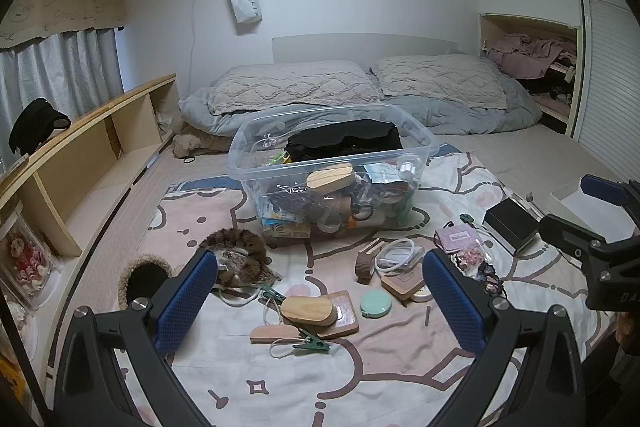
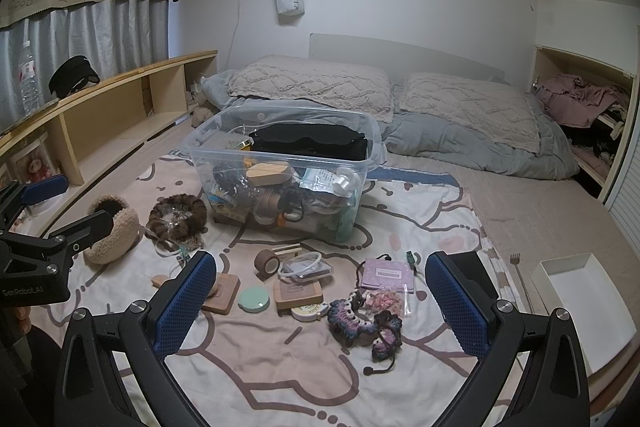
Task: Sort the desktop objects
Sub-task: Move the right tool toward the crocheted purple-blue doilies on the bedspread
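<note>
A clear plastic bin (image 1: 256,163) (image 2: 372,143) full of small items stands on a patterned blanket on the bed. Loose things lie in front of it: a mint round compact (image 1: 375,303) (image 2: 253,299), a brown tape roll (image 1: 365,265) (image 2: 267,260), wooden coasters (image 1: 340,311) (image 2: 298,294), a green clip (image 1: 312,341), a purple card pouch (image 2: 386,274) and a crocheted scrunchie (image 2: 360,319). My left gripper (image 1: 320,291) hovers open over the wooden pieces. My right gripper (image 2: 320,293) hovers open above the coasters and the scrunchie. Neither holds anything.
A furry brown scrunchie (image 1: 240,255) (image 2: 178,217) and a fleece cap (image 2: 114,231) lie at the left. A black box (image 1: 510,229) and a white tray (image 2: 584,299) sit at the right. Pillows (image 1: 296,87) lie behind the bin; a wooden shelf (image 1: 80,155) runs along the left.
</note>
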`<action>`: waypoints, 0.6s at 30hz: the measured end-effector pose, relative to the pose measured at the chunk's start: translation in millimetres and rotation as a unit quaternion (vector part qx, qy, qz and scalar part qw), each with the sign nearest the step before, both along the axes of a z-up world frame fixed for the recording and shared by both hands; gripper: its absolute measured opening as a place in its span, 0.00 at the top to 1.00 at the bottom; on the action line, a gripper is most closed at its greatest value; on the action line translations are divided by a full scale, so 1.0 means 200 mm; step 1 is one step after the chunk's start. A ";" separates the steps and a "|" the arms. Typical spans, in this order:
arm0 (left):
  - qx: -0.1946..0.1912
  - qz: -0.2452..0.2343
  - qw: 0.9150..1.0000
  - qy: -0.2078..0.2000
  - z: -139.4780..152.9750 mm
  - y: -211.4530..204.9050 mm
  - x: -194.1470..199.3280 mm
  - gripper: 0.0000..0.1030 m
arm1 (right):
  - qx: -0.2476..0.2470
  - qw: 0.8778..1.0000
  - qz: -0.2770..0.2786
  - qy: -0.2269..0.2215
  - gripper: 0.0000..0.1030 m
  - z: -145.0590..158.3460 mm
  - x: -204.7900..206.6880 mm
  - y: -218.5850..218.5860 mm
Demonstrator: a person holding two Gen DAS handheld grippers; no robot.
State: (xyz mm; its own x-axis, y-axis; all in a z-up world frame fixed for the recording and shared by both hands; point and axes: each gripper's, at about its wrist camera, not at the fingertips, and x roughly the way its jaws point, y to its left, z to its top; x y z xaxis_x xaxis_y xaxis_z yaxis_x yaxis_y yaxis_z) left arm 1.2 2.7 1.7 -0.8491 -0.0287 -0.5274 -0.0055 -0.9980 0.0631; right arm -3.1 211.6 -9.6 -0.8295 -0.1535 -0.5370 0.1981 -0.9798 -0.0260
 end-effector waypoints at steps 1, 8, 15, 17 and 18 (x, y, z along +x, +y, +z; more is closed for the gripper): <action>0.000 0.000 1.000 0.000 0.00 0.00 0.00 0.00 | 0.000 1.000 0.000 0.000 0.00 0.00 0.00 0.00; -0.002 -0.003 1.000 0.000 0.00 0.01 0.00 0.00 | 0.000 1.000 0.000 0.000 0.00 0.00 0.00 0.01; -0.002 -0.001 1.000 0.000 0.00 0.01 0.00 0.00 | -0.007 1.000 -0.003 -0.001 0.00 0.00 -0.01 0.00; 0.000 0.002 1.000 0.002 0.00 0.00 0.01 0.00 | -0.009 1.000 -0.003 0.001 0.00 -0.01 0.00 0.01; 0.001 0.005 1.000 0.005 0.00 0.00 0.01 0.00 | -0.011 1.000 -0.004 0.002 0.00 0.00 0.00 0.01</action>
